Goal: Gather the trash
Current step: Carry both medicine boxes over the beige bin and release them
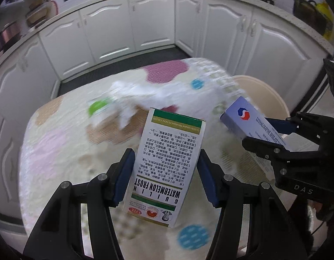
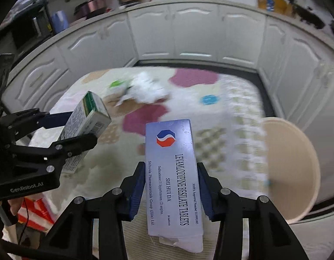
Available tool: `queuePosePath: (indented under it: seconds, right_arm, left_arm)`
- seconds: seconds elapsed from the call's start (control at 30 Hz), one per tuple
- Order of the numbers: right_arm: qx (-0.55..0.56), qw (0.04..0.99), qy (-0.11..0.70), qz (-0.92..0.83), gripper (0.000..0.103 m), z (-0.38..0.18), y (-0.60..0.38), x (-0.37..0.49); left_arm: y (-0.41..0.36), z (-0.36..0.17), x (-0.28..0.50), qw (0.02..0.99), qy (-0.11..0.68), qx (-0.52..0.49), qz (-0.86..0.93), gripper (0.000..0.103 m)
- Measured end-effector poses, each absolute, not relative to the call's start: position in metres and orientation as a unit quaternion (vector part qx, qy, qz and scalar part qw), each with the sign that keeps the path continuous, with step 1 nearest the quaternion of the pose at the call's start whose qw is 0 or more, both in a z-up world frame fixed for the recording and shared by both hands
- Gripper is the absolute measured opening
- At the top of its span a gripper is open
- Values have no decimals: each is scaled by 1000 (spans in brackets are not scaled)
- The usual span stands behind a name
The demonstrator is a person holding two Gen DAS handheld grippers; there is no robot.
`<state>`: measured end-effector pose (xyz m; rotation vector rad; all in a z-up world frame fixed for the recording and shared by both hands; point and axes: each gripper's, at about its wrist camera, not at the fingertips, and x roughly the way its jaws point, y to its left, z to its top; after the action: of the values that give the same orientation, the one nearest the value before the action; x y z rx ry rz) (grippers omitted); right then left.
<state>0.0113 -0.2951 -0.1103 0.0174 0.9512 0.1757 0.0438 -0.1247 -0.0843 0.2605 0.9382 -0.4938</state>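
My left gripper (image 1: 166,160) is shut on a white and green medicine box (image 1: 167,164) marked Watermelon Frost and holds it above the table. It also shows in the right wrist view (image 2: 84,121). My right gripper (image 2: 170,173) is shut on a pale blue tablet box (image 2: 173,173), also above the table; it shows at the right of the left wrist view (image 1: 245,119). A heap of crumpled white tissue (image 1: 158,95) (image 2: 147,88) lies on the table beyond both boxes, with a green and white wrapper (image 1: 97,108) (image 2: 117,85) at its left.
The table wears a cream cloth with coloured spots (image 1: 58,143) (image 2: 232,134). A beige round bin (image 2: 290,169) (image 1: 260,91) stands at the table's right side. White kitchen cabinets (image 1: 128,30) curve round the back. Red and white packaging (image 2: 34,214) lies low at the left.
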Motion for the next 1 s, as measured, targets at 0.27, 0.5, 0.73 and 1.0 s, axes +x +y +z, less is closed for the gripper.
queuePosePath:
  seconds: [0.27, 0.5, 0.73, 1.0]
  right_arm:
    - [32, 893, 449, 21, 44, -102, -361, 1]
    - [55, 893, 445, -30, 44, -106, -413, 1]
    - [85, 883, 455, -74, 44, -120, -466, 10]
    - [122, 868, 470, -106, 44, -142, -509, 19]
  left_arm:
    - [-198, -82, 44, 843, 443, 127, -276, 56]
    - [-251, -88, 55, 834, 451, 131, -289, 56]
    - [-298, -97, 66, 829, 456, 138, -294, 56]
    - [-345, -113, 76, 819, 472, 132, -299, 56]
